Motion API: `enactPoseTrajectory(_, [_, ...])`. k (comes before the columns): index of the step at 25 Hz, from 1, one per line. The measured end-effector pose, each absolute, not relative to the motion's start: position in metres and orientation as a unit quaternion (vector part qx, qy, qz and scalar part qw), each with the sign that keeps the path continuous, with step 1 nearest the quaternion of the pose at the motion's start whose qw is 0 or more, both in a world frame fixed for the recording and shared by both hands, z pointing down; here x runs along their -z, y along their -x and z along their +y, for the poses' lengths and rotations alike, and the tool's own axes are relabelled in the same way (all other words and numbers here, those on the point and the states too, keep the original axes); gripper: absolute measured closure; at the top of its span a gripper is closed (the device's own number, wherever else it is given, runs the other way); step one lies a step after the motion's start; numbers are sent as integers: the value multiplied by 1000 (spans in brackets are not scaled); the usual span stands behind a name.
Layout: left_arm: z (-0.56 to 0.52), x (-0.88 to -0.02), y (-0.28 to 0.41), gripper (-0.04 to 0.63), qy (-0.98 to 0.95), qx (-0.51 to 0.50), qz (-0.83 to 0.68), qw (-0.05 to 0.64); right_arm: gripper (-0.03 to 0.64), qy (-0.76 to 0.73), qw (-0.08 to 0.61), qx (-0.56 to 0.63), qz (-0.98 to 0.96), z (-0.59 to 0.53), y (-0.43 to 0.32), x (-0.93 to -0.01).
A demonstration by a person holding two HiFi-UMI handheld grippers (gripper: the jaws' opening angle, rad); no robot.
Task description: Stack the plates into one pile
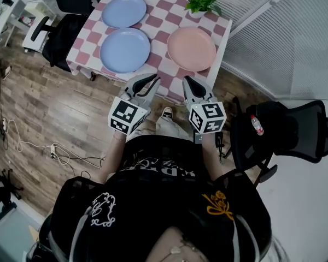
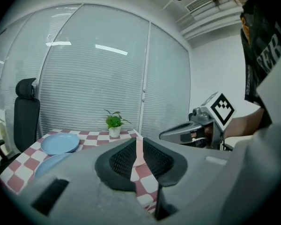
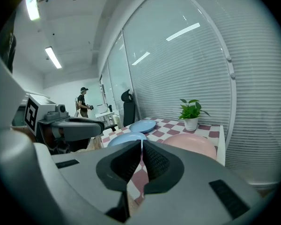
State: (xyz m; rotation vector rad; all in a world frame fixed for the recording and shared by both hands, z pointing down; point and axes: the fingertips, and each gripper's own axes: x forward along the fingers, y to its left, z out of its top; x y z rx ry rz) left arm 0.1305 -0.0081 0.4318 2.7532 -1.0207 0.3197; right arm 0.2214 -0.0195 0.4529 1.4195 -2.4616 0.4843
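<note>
Three plates lie apart on the checked table [image 1: 163,24]: a blue plate [image 1: 123,11] at the far left, a second blue plate [image 1: 124,49] nearer me, and a pink plate [image 1: 191,48] on the right. Both grippers hang short of the table's near edge, over the floor. My left gripper [image 1: 152,80] is shut with nothing in it, and so is my right gripper [image 1: 187,81]. In the left gripper view the far blue plate [image 2: 60,143] shows beyond the closed jaws. In the right gripper view the pink plate [image 3: 192,145] and the near blue plate [image 3: 126,138] lie ahead.
A small potted plant [image 1: 201,1] stands at the table's far right corner. Black office chairs stand left [image 1: 60,29] and right [image 1: 287,130] of the table. Cables [image 1: 49,152] lie on the wooden floor. White blinds close off the far side. A person [image 3: 82,102] stands far off.
</note>
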Motion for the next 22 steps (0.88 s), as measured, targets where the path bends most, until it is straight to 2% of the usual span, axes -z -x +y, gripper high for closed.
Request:
enactPoseTrajectory(7, [-53, -442, -177, 557, -921, -125, -357, 88, 598, -491, 128, -183, -842, -58, -282, -467])
enactPoseTrajectory(15, [-73, -464, -196, 550, -916, -160, -351, 113, 598, -497, 133, -208, -832, -85, -317, -488])
enactPoseTrajectory(19, [-89, -483, -198, 459, -918, -182, -329, 126, 598, -507, 140, -225, -820, -95, -323, -505])
enactPoseTrajectory(22, [-105, -499, -199, 434, -921, -200, -308, 134, 598, -514, 150, -238, -811, -100, -325, -515])
